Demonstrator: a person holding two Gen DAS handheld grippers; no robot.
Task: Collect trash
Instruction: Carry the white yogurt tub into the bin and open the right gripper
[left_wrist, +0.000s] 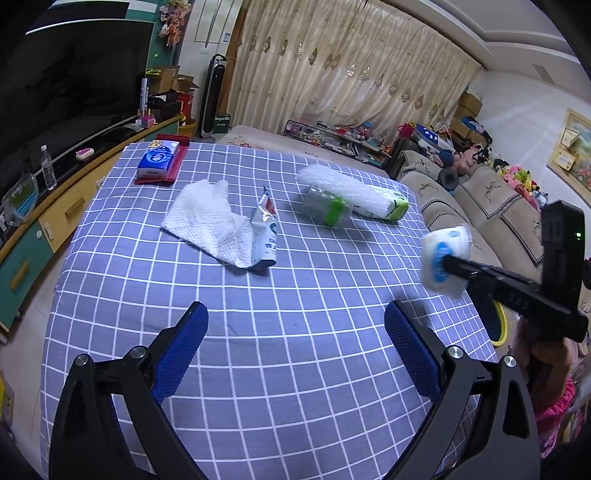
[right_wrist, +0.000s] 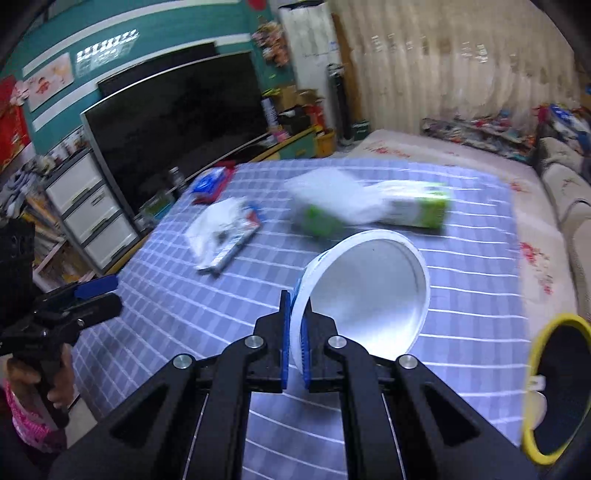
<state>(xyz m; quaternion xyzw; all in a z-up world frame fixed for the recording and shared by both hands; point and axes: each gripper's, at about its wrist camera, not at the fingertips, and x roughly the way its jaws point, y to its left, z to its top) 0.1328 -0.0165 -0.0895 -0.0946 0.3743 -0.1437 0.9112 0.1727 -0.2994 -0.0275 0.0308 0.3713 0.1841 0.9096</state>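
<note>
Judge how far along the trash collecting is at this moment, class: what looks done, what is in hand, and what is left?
Done: nothing shows as binned yet; the yellow-rimmed bin looks dark inside. In hand: the right gripper is shut on the rim of a white cup, near that bin. Left: the crumpled tissue, the torn wrapper and the green-labelled packs lie on the checked cloth. The left gripper is open.

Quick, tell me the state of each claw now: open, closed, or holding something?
Left claw: open, holding nothing, above the checked cloth.
Right claw: closed on the rim of a white cup.
</note>
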